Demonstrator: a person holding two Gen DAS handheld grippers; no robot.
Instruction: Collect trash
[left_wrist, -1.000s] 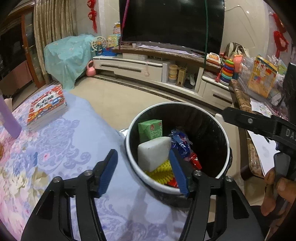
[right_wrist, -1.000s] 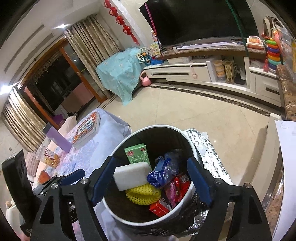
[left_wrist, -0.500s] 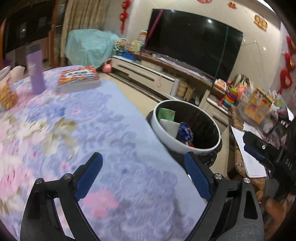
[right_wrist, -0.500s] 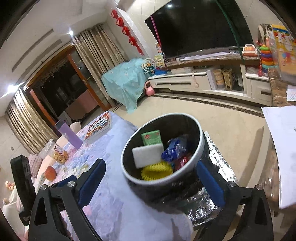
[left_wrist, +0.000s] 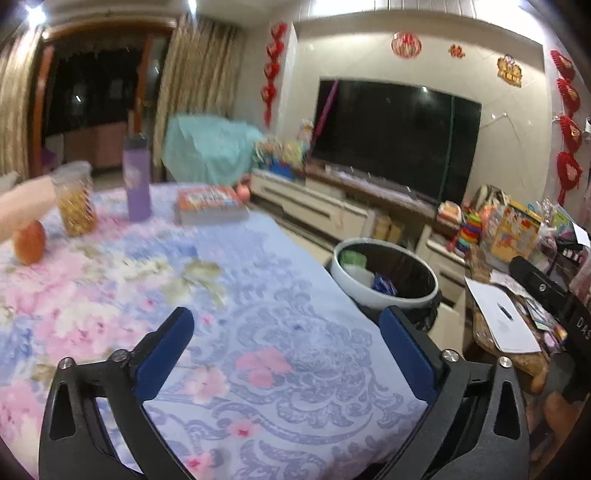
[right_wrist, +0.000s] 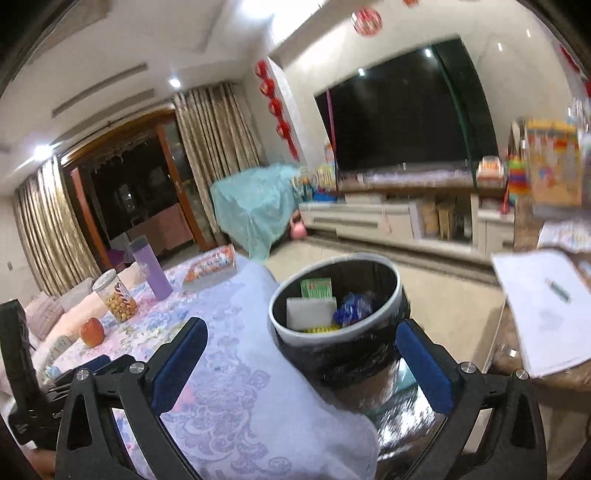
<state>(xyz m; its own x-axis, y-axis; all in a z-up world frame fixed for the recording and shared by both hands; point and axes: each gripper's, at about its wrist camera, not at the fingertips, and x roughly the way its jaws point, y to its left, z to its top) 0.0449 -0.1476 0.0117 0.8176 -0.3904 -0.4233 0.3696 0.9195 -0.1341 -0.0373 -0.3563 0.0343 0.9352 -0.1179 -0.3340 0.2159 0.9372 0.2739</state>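
Nearest the lens in the left wrist view, the left gripper (left_wrist: 286, 347) has its blue-padded fingers (left_wrist: 164, 354) spread wide with nothing between them, and its jaws are opening; below it lies only the flowered cloth of the surface (left_wrist: 155, 295). In the right wrist view the right gripper (right_wrist: 301, 365) stands equally wide and empty, framing the cloth edge at lower centre and the foot of the trash bin (right_wrist: 334, 295). The bin sits just beside the cloth edge, right of centre in both views, and already holds a green carton (right_wrist: 316, 288), a white block (right_wrist: 310, 312), a blue wrapper (right_wrist: 352, 310) and something yellow beneath. No loose trash shows on the visible cloth, so a probable error is a mistaken target: farther back, at the left of both frames, stand an orange fruit (right_wrist: 91, 331), a jar of snacks (right_wrist: 114, 295), a purple bottle (right_wrist: 151, 271) and a book (right_wrist: 210, 266), none of which appears to be waste. A careless sweep toward them could topple the jar or the bottle, both tall and narrow. Both frames are motion-blurred, so small scraps may go unnoticed. With the two grippers close together, a crossing reach risks collision. The cloth overhangs near the bin; snagging it could drag everything.
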